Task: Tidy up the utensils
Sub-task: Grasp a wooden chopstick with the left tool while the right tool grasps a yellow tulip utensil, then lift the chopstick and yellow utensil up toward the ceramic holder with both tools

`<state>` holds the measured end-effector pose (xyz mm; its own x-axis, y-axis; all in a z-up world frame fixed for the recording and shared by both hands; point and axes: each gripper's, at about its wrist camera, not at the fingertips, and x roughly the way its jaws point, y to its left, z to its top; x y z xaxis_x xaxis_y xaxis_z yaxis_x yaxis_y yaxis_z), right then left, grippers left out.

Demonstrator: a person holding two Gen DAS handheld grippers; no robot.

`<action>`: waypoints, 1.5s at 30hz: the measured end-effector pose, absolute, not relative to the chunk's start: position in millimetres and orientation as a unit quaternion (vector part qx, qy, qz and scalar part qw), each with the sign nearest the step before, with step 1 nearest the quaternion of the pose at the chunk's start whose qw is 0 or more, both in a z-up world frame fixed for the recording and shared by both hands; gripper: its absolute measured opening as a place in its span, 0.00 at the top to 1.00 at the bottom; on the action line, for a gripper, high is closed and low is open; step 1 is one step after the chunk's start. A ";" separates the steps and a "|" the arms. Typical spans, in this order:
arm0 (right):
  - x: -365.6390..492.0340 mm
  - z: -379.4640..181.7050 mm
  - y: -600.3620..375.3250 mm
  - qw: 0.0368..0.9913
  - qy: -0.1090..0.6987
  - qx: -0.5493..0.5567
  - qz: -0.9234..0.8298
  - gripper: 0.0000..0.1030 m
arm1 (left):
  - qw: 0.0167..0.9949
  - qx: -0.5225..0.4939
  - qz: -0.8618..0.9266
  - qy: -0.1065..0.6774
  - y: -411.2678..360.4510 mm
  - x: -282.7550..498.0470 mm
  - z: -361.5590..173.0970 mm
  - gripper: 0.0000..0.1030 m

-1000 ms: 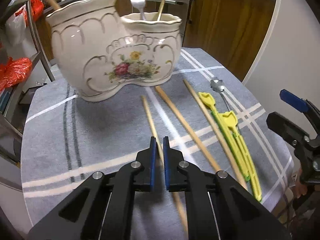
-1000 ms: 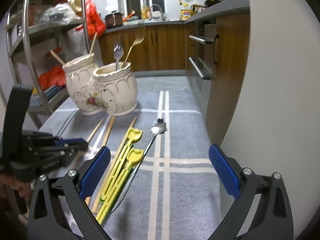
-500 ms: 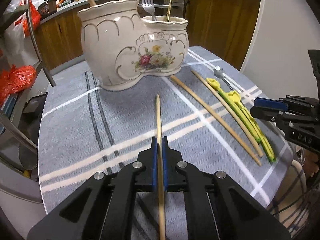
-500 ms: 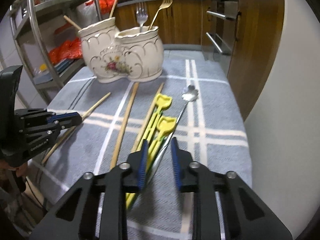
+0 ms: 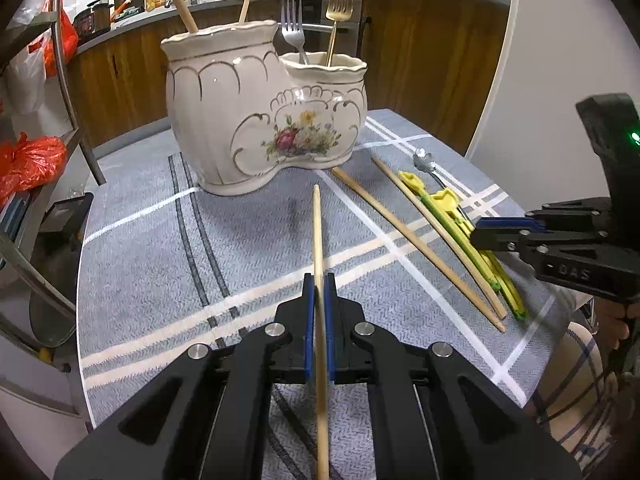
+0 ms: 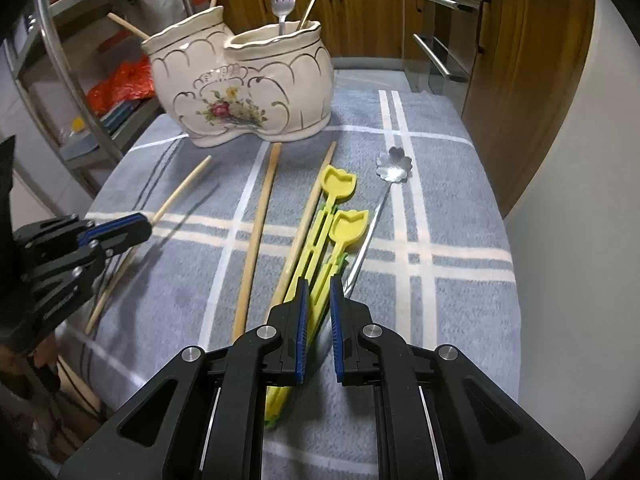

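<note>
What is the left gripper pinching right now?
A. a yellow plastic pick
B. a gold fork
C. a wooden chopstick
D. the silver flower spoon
C: in the left wrist view the left gripper has its jaws closed on a wooden chopstick, lifted off the cloth and pointing toward the ceramic holder.

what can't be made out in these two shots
- Lower ends of the two forks and two sticks: left wrist view, hidden inside the ceramic holder.
- Yellow utensils' near ends: right wrist view, covered by the right claw; whether it pinches them cannot be told.
- Spoon handle's near end: hidden behind that claw.
- Held chopstick's rear end: cut off by the bottom edge, past the left claw.
</note>
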<state>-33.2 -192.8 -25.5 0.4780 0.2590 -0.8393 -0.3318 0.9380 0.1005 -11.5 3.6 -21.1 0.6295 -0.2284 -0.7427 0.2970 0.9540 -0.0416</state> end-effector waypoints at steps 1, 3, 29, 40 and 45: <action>-31.3 -25.2 -192.5 0.858 0.482 -0.039 0.171 0.89 | 0.902 0.043 -0.146 0.403 4.8 -12.3 -20.1 0.96; -27.0 -25.5 -191.0 0.860 0.479 -0.051 0.170 0.89 | 0.903 0.042 -0.147 0.401 5.3 -12.5 -19.1 0.96; -0.7 -28.1 -181.5 0.859 0.484 -0.112 0.125 0.83 | 0.899 0.042 -0.155 0.408 7.9 -9.7 -31.4 0.96; 0.9 -31.6 -182.3 0.851 0.493 -0.097 0.149 0.85 | 0.895 0.047 -0.156 0.414 7.1 -5.6 -36.2 0.96; 0.8 -31.4 -186.0 0.847 0.501 -0.089 0.157 0.85 | 0.893 0.051 -0.161 0.418 8.6 -6.0 -35.1 0.94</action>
<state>0.8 -186.0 -31.4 0.4493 0.1775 -0.8756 -0.3551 0.9348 0.0074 -6.0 8.6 -35.1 0.5995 -0.2446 -0.7621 0.3306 0.9428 -0.0425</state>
